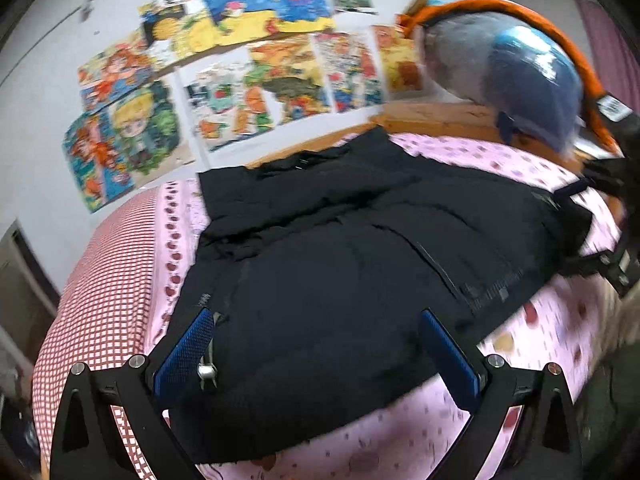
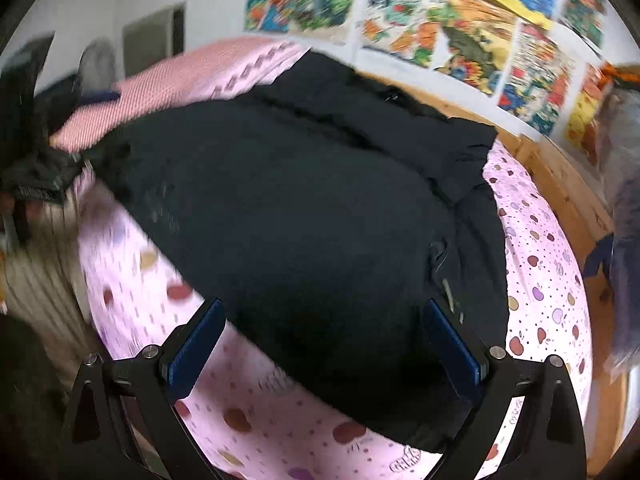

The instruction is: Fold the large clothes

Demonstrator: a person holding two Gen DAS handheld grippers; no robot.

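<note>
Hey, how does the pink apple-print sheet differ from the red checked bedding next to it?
The apple-print sheet is pale pink with scattered apples and dots; the red checked bedding is a tight red and white grid. The black jacket lies on the apple-print sheet, while the checked bedding sits bare beside it, at the bed's edge. Both are pinkish fabrics covering the same bed.

A bed was covered by a pink sheet (image 1: 460, 152) printed with little apples and dots. At one end, a red and white checked cover (image 1: 92, 280) was laid over the bed. A wooden bed frame (image 2: 560, 184) was seen along the wall side. Bright cartoon posters (image 1: 240, 68) were stuck on the white wall (image 1: 36, 92) — many of them, side by side. A blue plush toy (image 1: 516, 68) with an orange edge was set on the wood.
</note>
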